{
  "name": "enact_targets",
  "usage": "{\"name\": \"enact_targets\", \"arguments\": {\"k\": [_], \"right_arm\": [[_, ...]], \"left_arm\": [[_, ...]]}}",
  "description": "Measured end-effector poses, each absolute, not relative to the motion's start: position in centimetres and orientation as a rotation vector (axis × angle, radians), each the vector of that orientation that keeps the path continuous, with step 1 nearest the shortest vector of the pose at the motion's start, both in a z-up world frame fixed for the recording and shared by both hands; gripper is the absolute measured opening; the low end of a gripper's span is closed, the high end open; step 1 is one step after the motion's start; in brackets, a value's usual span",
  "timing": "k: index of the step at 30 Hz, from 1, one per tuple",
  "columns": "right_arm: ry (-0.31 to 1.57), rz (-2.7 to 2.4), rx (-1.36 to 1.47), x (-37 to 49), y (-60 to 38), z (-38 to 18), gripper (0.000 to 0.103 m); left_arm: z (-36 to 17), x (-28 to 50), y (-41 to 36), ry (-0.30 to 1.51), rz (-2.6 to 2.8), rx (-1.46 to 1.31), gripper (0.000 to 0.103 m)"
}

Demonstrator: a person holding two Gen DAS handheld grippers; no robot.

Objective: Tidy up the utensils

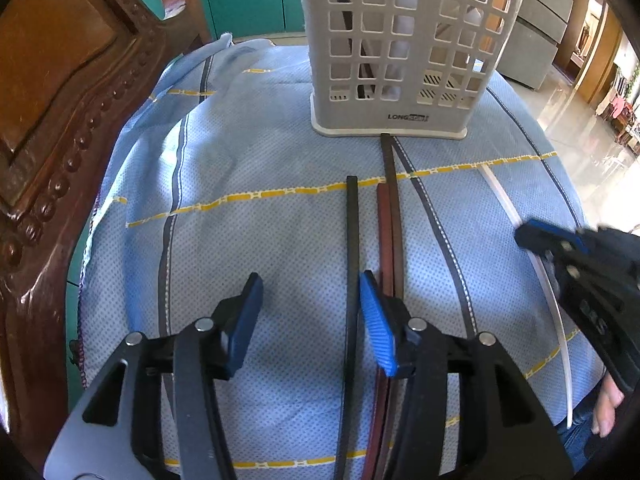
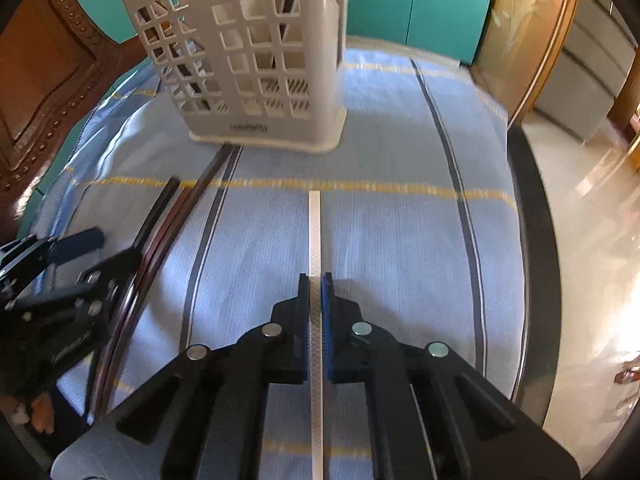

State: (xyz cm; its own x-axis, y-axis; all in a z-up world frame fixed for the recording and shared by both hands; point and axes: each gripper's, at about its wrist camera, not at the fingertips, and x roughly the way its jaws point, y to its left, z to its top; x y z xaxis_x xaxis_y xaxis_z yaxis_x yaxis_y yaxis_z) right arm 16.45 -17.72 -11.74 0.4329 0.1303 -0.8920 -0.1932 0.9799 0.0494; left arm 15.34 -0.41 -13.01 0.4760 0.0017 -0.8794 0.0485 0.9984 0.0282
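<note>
Ahead of both grippers: pale grey slotted utensil holder (image 1: 404, 52), upright on blue striped cloth (image 1: 256, 220), with dark sticks and something white visible through its holes.

Right gripper (image 2: 316, 280): pressed together on a flat white chopstick (image 2: 315, 232), tip pointing toward the holder.

Left gripper (image 1: 310, 300): spread wide, holding nothing. Beside its right finger: black chopstick (image 1: 352, 240), reddish-brown chopstick (image 1: 383, 232), dark brown chopstick (image 1: 390, 168) touching the holder's base.

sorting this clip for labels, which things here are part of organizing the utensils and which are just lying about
Job:
white chopstick, clamped in right gripper
black chopstick
brown chopsticks
grey utensil basket
left gripper, open

Lying about:
blue cloth
carved wooden chair
</note>
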Motion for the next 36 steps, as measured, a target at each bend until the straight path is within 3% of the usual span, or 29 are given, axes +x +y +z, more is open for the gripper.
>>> {"name": "enact_targets", "arguments": {"k": [8, 9, 10, 11, 13, 20, 31, 36], "right_arm": [[1.074, 0.208, -0.156, 14.8, -17.0, -11.8, 0.017], [1.075, 0.208, -0.148, 14.9, -17.0, -11.8, 0.017], [1.076, 0.21, -0.139, 15.0, -17.1, -11.7, 0.014], [1.079, 0.223, -0.12, 15.0, -17.2, -11.7, 0.006], [1.078, 0.232, -0.087, 15.3, -17.3, -11.8, 0.006], [0.966, 0.277, 0.015, 14.5, -19.0, -8.6, 0.006], [0.589, 0.424, 0.103, 7.7, -22.3, 4.3, 0.006], [0.404, 0.435, 0.171, 8.6, -22.7, 11.8, 0.006]], "left_arm": [[-13.1, 15.6, -0.8, 1.071, -0.016, 0.067, 0.051], [-13.1, 15.7, -0.9, 1.069, -0.023, 0.063, 0.045], [-13.0, 15.7, -1.0, 1.069, -0.055, 0.045, 0.032], [-13.0, 15.8, -1.0, 1.07, -0.075, 0.03, 0.028], [-13.0, 15.9, -1.1, 1.06, -0.079, 0.035, 0.007], [-10.3, 15.1, -0.4, 0.95, -0.076, -0.012, 0.007], [4.3, 7.5, 1.2, 0.547, -0.225, -0.079, 0.007], [11.3, 7.0, 1.8, 0.373, -0.254, -0.106, 0.007]]}}
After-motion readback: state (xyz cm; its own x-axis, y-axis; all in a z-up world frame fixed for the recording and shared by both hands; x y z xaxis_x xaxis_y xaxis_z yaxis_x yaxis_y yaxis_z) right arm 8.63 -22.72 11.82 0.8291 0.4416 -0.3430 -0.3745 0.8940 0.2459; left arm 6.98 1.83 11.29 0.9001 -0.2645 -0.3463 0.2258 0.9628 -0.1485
